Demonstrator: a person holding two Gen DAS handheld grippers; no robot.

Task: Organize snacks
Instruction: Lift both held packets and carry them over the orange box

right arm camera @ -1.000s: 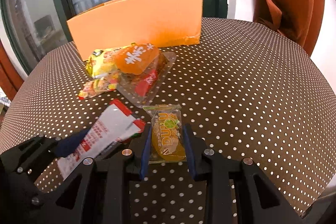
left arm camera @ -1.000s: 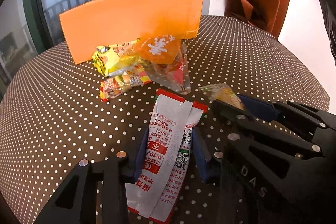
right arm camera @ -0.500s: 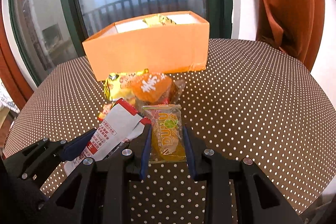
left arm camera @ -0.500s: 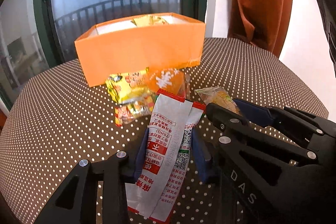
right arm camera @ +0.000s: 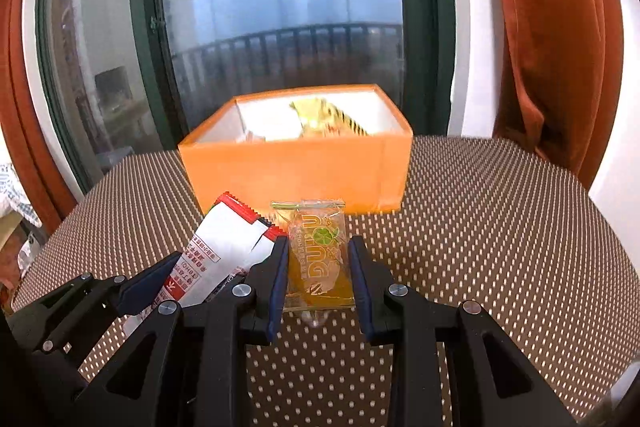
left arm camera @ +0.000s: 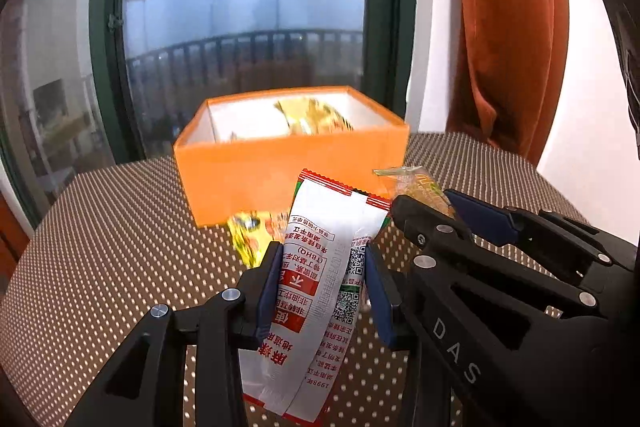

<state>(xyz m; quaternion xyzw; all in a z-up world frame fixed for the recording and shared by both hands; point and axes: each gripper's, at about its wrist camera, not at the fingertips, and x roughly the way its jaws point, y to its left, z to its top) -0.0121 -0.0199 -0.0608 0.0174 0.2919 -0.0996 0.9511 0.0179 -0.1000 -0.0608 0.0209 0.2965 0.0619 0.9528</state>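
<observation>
My left gripper (left arm camera: 320,259) is shut on two white-and-red snack sachets (left arm camera: 320,267), held up above the table. Those sachets (right arm camera: 216,251) also show at the lower left of the right wrist view. My right gripper (right arm camera: 318,251) is shut on a small clear packet with an orange sweet (right arm camera: 320,259); that packet (left arm camera: 416,185) peeks above the right gripper's black frame in the left wrist view. Ahead stands an open orange box (left arm camera: 288,179), also seen as the orange box (right arm camera: 296,171), with a yellow snack pack (right arm camera: 324,117) and white packets inside. A yellow packet (left arm camera: 252,235) lies at the box's foot.
The round table wears a brown cloth with white dots (right arm camera: 500,227). Behind the box is a dark-framed window (right arm camera: 280,7) with a balcony railing. Rust-orange curtains (right arm camera: 560,47) hang at the right. Bare cloth lies to the left and right of the box.
Both grippers have risen with their packets and tipped up. The box's open top and contents now show, and the pile of snacks on the table has dropped mostly out of sight behind the held packets.
</observation>
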